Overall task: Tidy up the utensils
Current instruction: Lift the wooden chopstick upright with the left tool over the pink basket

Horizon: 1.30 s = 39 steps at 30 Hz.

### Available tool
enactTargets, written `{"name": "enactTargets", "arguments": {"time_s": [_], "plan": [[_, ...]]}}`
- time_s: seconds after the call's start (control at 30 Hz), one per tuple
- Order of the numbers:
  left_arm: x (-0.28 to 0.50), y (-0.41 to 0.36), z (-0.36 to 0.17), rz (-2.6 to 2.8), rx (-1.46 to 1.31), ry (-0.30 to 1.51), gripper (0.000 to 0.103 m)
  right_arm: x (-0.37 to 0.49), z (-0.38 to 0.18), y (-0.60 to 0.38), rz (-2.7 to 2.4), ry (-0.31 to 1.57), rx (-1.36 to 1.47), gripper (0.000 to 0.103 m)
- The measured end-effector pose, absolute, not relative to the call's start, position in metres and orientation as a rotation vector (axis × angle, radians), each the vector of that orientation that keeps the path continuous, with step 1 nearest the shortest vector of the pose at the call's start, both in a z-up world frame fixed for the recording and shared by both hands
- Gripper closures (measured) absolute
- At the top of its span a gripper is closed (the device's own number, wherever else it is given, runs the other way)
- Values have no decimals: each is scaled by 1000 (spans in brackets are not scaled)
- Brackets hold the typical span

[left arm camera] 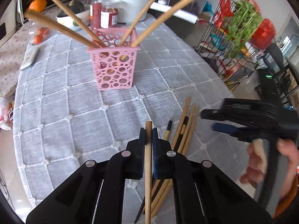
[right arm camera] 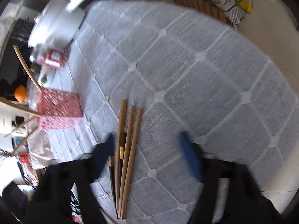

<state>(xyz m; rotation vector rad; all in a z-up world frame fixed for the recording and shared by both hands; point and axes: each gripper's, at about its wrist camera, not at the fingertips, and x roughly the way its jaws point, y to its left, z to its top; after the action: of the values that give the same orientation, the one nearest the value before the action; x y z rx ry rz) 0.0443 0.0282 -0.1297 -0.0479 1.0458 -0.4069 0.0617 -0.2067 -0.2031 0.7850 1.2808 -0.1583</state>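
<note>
My left gripper (left arm camera: 149, 132) is shut on a wooden chopstick (left arm camera: 148, 168) and holds it above the grey quilted tablecloth (left arm camera: 65, 112). A pink perforated basket (left arm camera: 114, 65) stands ahead with several wooden chopsticks leaning out of it. A pile of wooden and black chopsticks (left arm camera: 184, 128) lies on the cloth just right of my left gripper. My right gripper (right arm camera: 147, 149) is open and empty, hovering over that pile (right arm camera: 127, 158); it also shows in the left wrist view (left arm camera: 248, 119). The basket (right arm camera: 59, 110) appears at the left of the right wrist view.
A white pot (left arm camera: 127, 0), red jars (left arm camera: 104, 13), a remote (left arm camera: 29, 57), small tomatoes (left arm camera: 40, 35) and an orange (left arm camera: 38, 4) sit at the table's far end. A wire rack with greens (left arm camera: 241, 37) stands off the table's right edge.
</note>
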Motion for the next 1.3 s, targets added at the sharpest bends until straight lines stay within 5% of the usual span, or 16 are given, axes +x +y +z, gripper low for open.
{"name": "enactTargets", "arguments": {"time_s": [0.2, 0.5, 0.57, 0.67, 1.0, 1.3], "plan": [[41, 51, -118, -416, -82, 1014, 97, 67, -203, -197, -239, 1256, 723, 73], [39, 71, -111, -359, -101, 987, 97, 78, -193, -165, -348, 1219, 471, 81], [38, 74, -108, -353, -110, 976, 97, 74, -195, -168, -337, 1200, 499, 93], [34, 79, -99, -375, -123, 948, 97, 59, -195, -191, -228, 1154, 694, 97], [4, 95, -55, -430, -108, 806, 97, -40, -61, -175, 24, 776, 539, 98], [-17, 110, -7, -410, -169, 659, 97, -76, 0, -156, 102, 637, 470, 98]]}}
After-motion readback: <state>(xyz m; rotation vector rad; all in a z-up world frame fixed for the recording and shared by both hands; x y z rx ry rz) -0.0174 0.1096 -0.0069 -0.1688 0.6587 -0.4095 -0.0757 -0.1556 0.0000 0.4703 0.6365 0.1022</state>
